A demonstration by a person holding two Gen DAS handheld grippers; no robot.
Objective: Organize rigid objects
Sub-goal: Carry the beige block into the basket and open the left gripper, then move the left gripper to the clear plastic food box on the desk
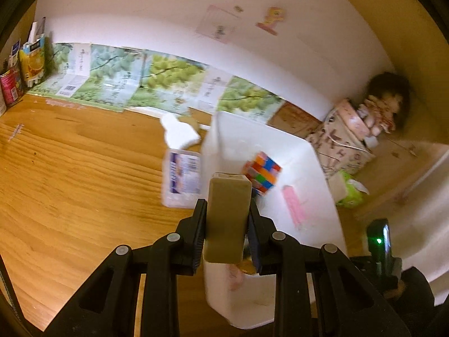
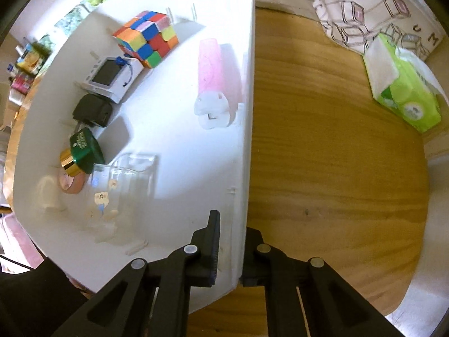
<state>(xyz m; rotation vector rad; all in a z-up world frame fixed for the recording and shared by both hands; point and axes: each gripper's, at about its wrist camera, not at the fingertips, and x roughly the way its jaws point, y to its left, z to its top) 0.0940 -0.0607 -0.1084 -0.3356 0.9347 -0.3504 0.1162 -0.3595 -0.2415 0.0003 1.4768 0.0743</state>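
My left gripper [image 1: 227,206] is shut on an upright beige rectangular block [image 1: 228,196], held above the near end of a white bin [image 1: 322,196]. Inside the bin lie a colour cube [image 1: 262,172] and a pink item [image 1: 293,205]. In the right wrist view, my right gripper [image 2: 233,223] points down and is shut on the bin's right wall [image 2: 249,84], one finger inside and one outside. The bin holds the colour cube [image 2: 146,38], a small white boxed device [image 2: 112,77], a black object [image 2: 92,111], a green bottle with a gold cap [image 2: 82,151], a clear plastic box [image 2: 126,179] and a pink-and-white item [image 2: 216,84].
A white spray bottle [image 1: 182,168] lies on the wooden table just left of the bin. A green tissue pack [image 2: 404,90] and a patterned bag [image 2: 364,8] sit to the bin's right. Cartons and cans [image 1: 31,61] stand at the far left by the wall.
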